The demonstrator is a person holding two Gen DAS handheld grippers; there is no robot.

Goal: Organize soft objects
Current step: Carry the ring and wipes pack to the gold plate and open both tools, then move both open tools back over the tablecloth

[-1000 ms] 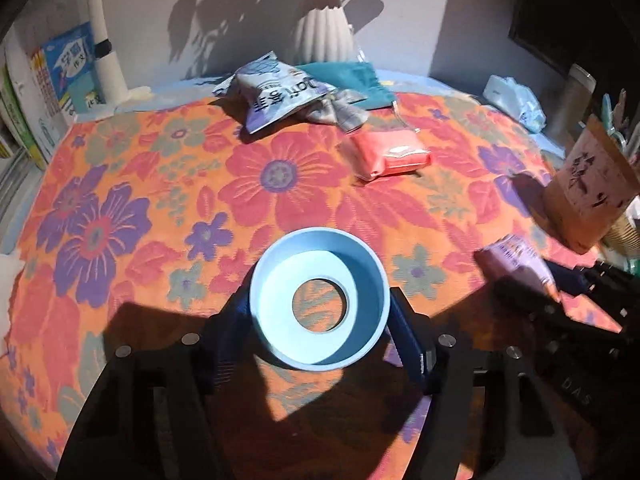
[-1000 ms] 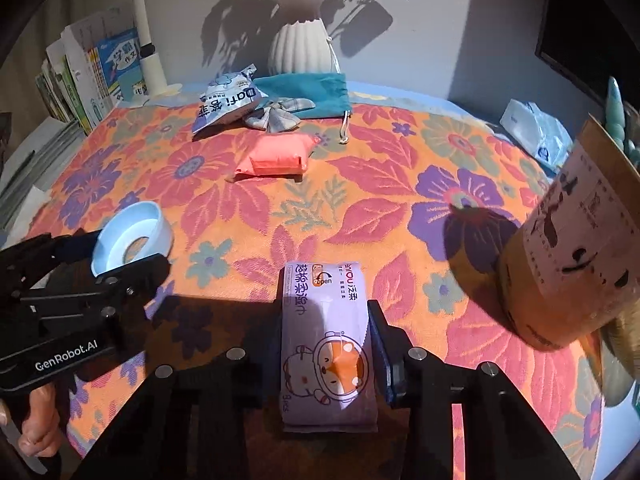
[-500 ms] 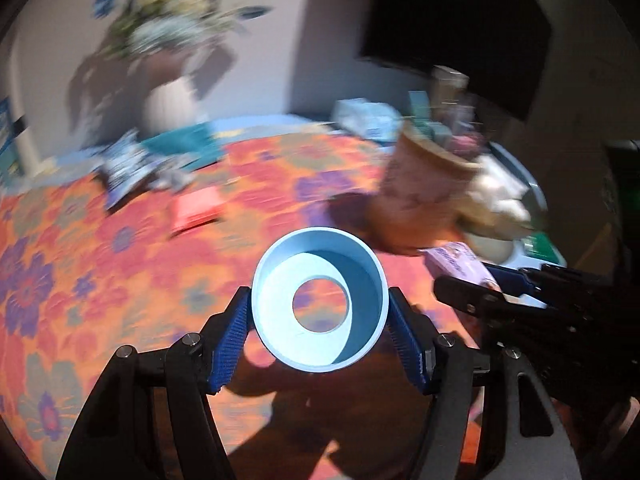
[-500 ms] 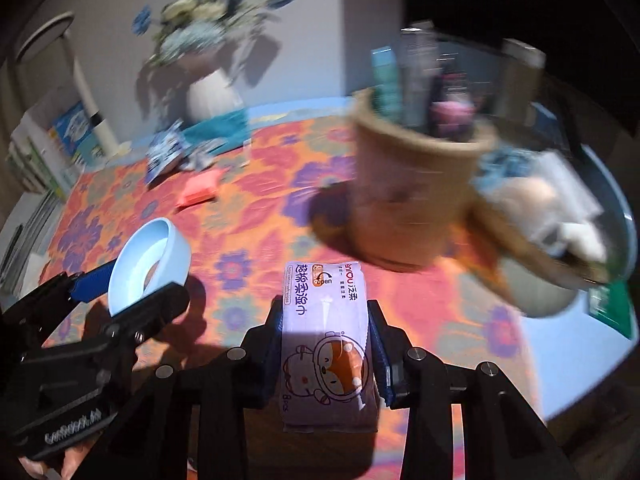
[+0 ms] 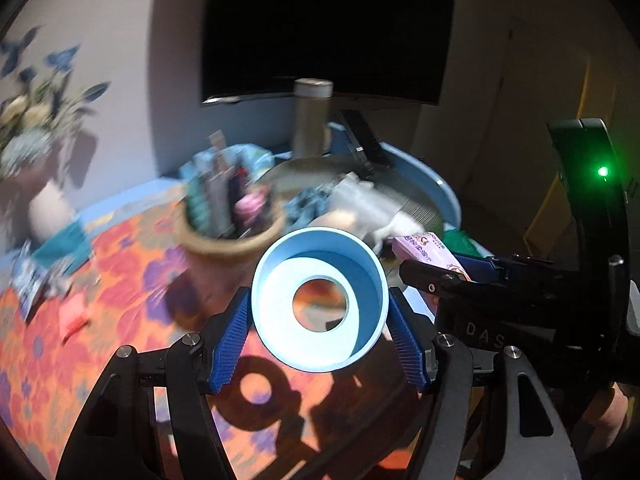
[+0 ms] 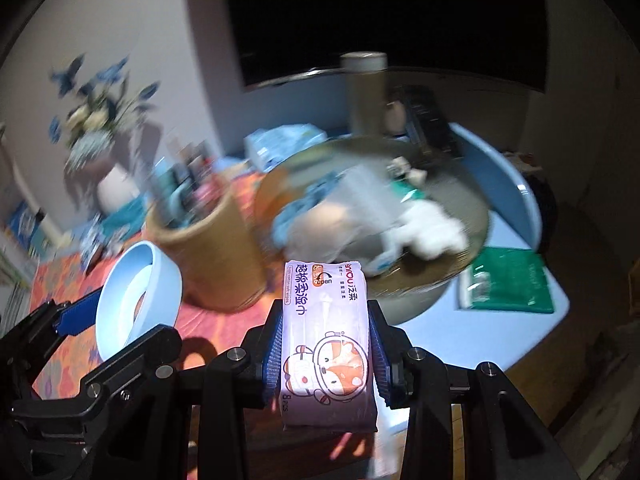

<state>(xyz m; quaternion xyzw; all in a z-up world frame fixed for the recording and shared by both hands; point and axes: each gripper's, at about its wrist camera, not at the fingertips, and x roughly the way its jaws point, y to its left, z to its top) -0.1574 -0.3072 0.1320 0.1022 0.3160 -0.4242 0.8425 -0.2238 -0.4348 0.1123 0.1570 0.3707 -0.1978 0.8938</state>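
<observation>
My left gripper (image 5: 320, 318) is shut on a light blue tape roll (image 5: 320, 356), held in the air above the floral tablecloth (image 5: 100, 320). My right gripper (image 6: 326, 344) is shut on a purple wet-wipes pack (image 6: 326, 336) with a cartoon fox, held just before a round bowl (image 6: 424, 300) of soft items. The pack (image 5: 424, 246) and the right gripper show at the right of the left wrist view. The roll (image 6: 136, 300) and the left gripper show at the left of the right wrist view. Both views are blurred.
A tan paper cup (image 6: 212, 256) full of pens stands left of the bowl. A green pack (image 6: 508, 280) lies right of it on the blue tabletop. A tall cylinder (image 6: 366, 96) and a dark screen stand behind. A vase (image 6: 112, 184), a red pack (image 5: 72, 316) and pouches lie far left.
Both grippers have swung right and risen with their loads. The view moved from the floral cloth to the cup and the bowl of soft items, which are now close ahead.
</observation>
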